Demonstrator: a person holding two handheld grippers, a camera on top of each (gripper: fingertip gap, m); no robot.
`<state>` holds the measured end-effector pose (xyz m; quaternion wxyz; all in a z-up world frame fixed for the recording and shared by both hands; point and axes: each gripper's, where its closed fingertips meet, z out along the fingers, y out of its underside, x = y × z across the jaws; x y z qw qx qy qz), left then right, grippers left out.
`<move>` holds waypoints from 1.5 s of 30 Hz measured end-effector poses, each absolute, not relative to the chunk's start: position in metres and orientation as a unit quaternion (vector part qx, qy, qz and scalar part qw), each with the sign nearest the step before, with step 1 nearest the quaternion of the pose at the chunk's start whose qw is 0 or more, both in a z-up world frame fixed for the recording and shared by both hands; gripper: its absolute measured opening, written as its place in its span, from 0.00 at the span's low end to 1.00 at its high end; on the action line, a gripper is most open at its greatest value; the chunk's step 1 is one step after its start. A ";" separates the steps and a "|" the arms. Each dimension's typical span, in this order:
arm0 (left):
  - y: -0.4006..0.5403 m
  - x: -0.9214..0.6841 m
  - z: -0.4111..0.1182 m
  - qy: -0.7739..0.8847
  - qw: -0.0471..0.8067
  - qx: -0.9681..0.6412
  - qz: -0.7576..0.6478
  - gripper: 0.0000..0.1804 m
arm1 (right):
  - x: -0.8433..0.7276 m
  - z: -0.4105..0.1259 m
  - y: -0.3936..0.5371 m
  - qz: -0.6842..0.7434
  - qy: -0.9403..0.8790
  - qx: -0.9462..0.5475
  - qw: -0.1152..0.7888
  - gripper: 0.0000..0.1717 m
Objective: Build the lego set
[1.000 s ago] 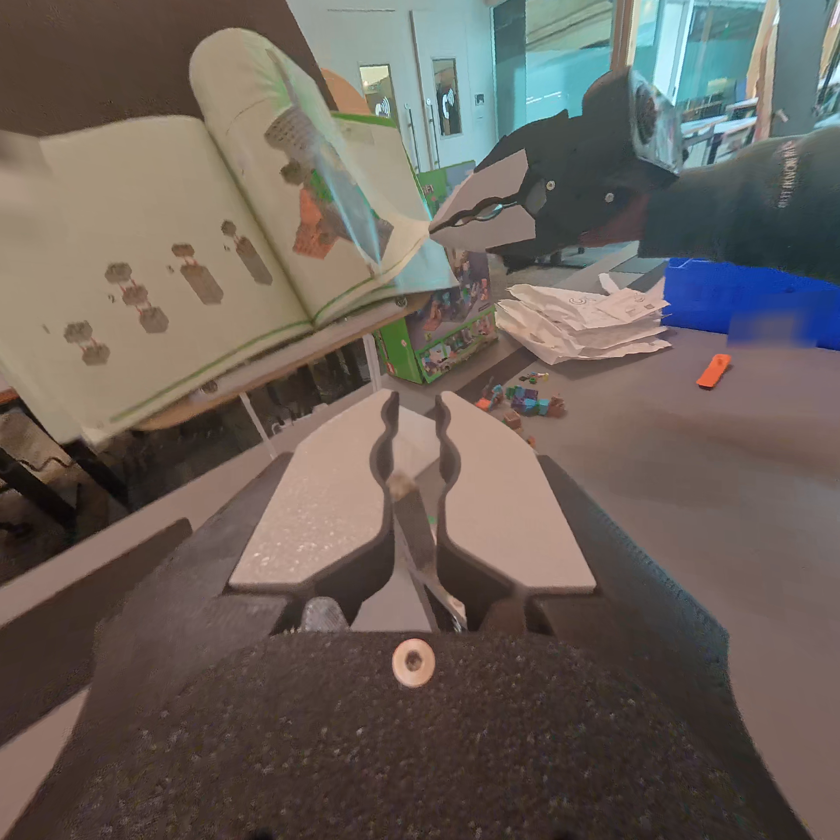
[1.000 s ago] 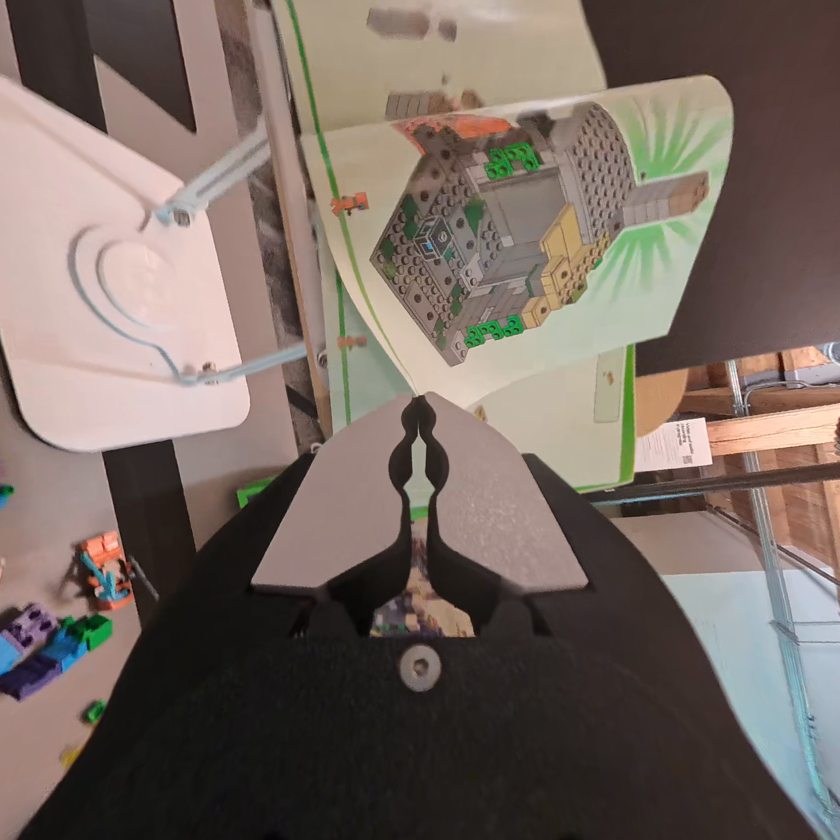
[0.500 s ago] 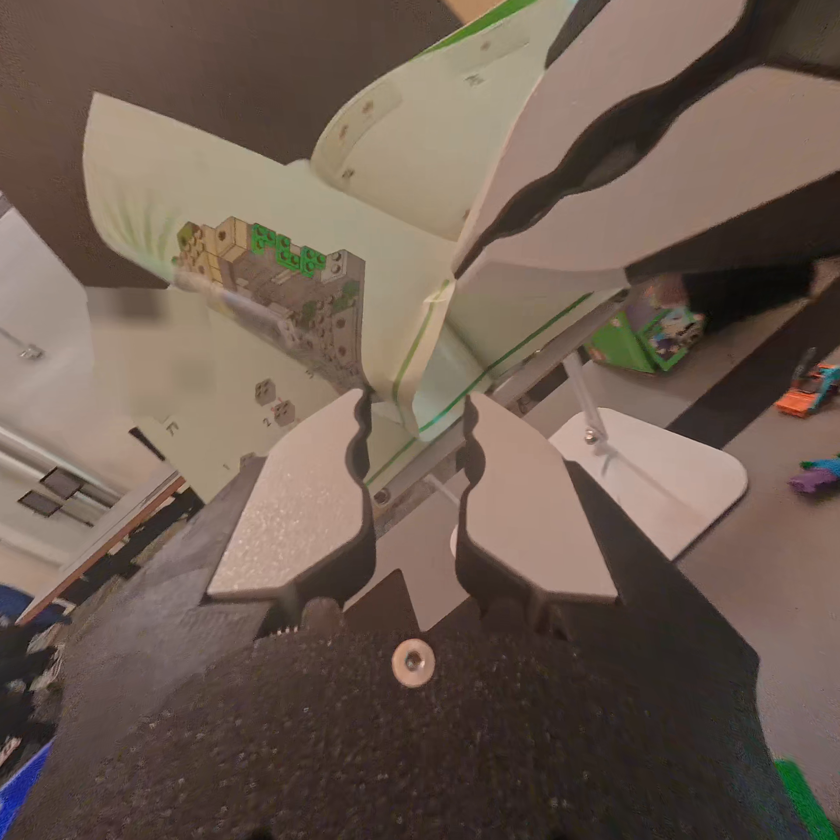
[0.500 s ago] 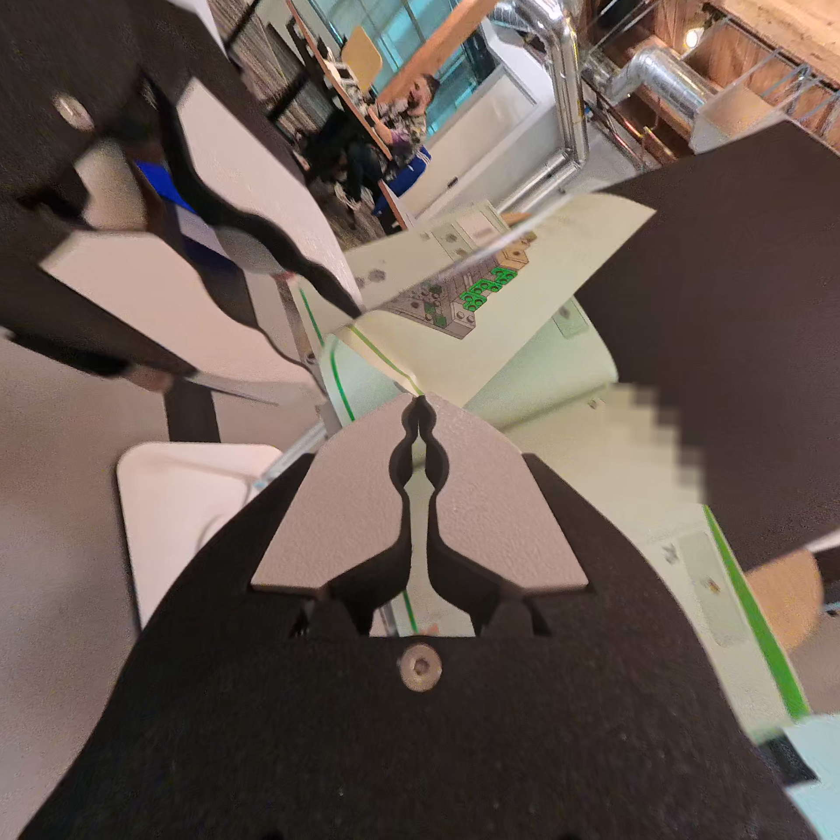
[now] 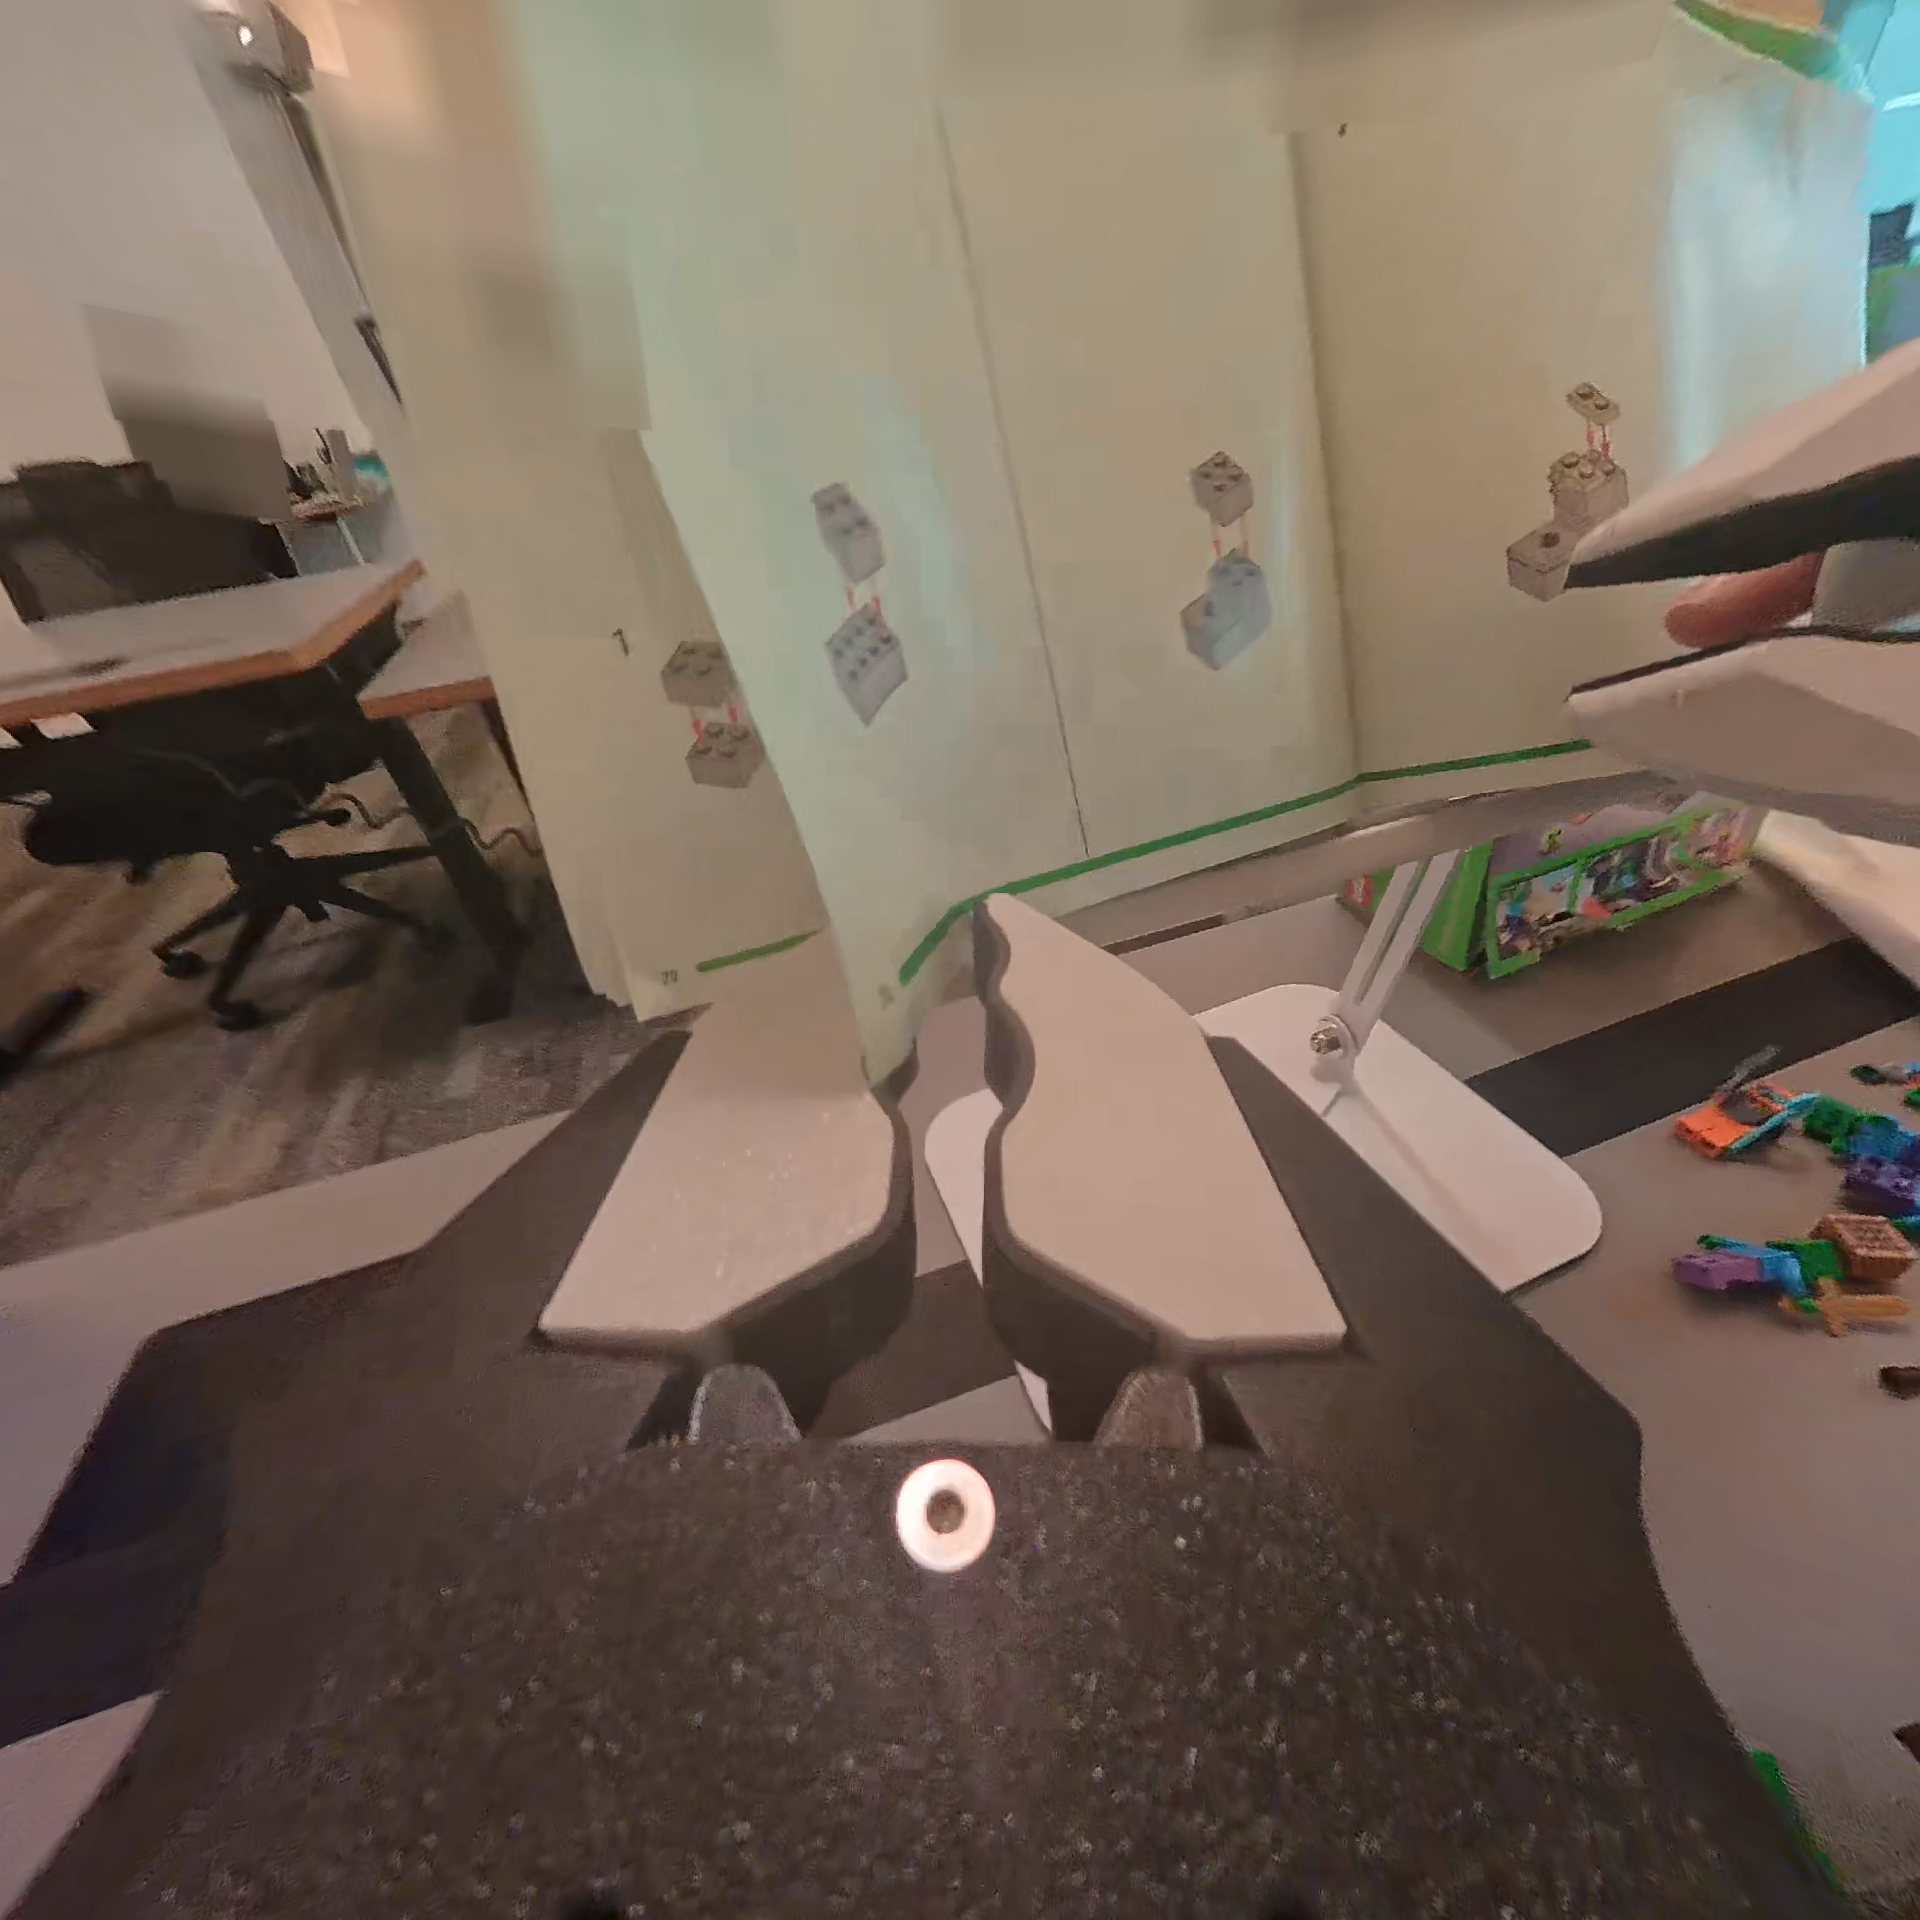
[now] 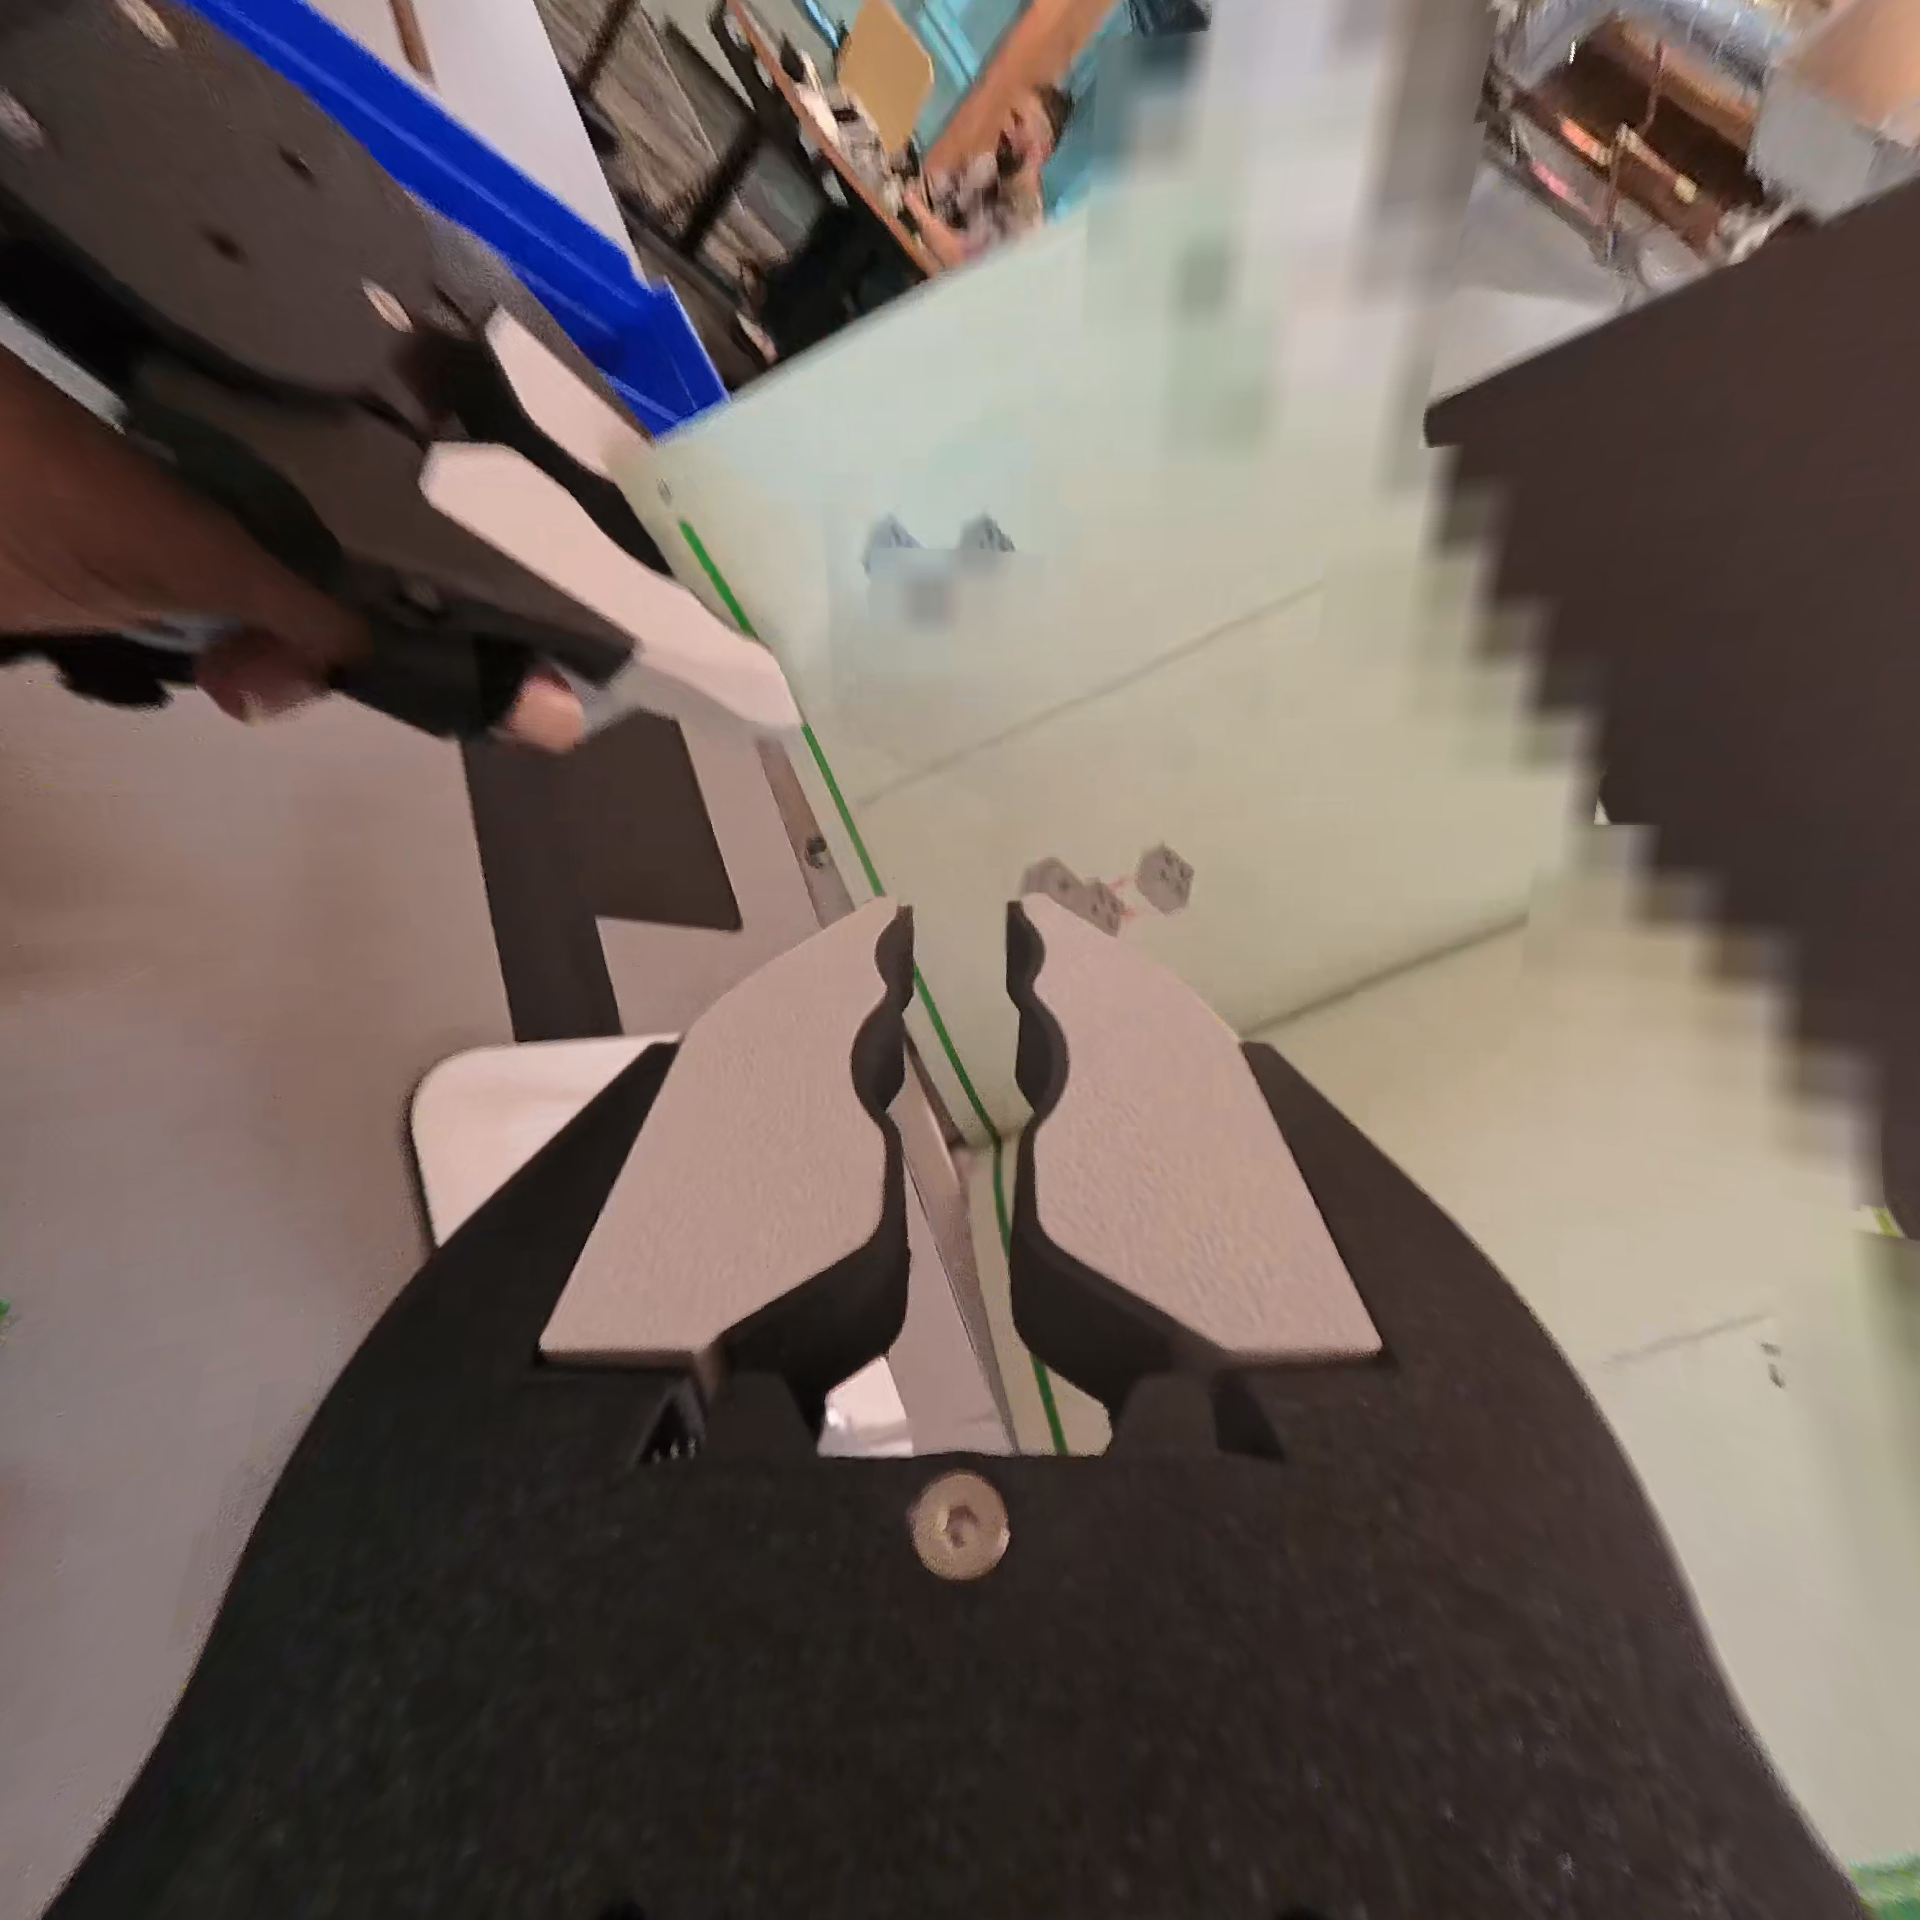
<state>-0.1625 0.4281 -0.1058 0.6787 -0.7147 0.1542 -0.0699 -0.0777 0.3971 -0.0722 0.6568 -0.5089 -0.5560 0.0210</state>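
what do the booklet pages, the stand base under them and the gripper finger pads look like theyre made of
Booklet pages: thin printed paper, matte; they curl and bend.
Stand base: looks like white painted metal or plastic, smooth with rounded corners; cannot tell which.
Finger pads: pale grainy faces, probably moulded or printed plastic, over dark wavy, possibly rubbery, edges.

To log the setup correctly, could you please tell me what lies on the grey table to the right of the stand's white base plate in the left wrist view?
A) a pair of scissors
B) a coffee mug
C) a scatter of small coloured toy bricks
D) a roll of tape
C: small coloured toy bricks, orange, green, blue and purple, lie loose on the grey table just right of the white base plate.
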 end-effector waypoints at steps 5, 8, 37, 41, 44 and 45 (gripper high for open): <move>0.431 -0.177 -0.111 0.123 0.673 -0.722 -0.106 0.02 | -0.054 -0.086 0.423 -0.029 -0.541 -0.551 0.635 0.10; 0.431 -0.187 -0.112 0.114 0.672 -0.723 -0.111 0.02 | -0.043 -0.094 0.431 -0.050 -0.536 -0.564 0.626 0.09; 0.389 -0.217 -0.078 0.088 0.698 -0.703 -0.107 0.00 | -0.033 -0.087 0.429 -0.126 -0.534 -0.579 0.603 0.03; 0.375 -0.176 -0.081 0.164 0.688 -0.697 -0.115 0.00 | -0.051 -0.085 0.447 -0.247 -0.579 -0.542 0.556 0.01; 0.380 -0.146 -0.088 0.234 0.663 -0.704 -0.102 0.00 | -0.069 -0.097 0.458 -0.268 -0.605 -0.536 0.524 0.00; 0.383 -0.139 -0.089 0.252 0.657 -0.704 -0.097 0.00 | -0.073 -0.100 0.463 -0.273 -0.608 -0.535 0.519 0.00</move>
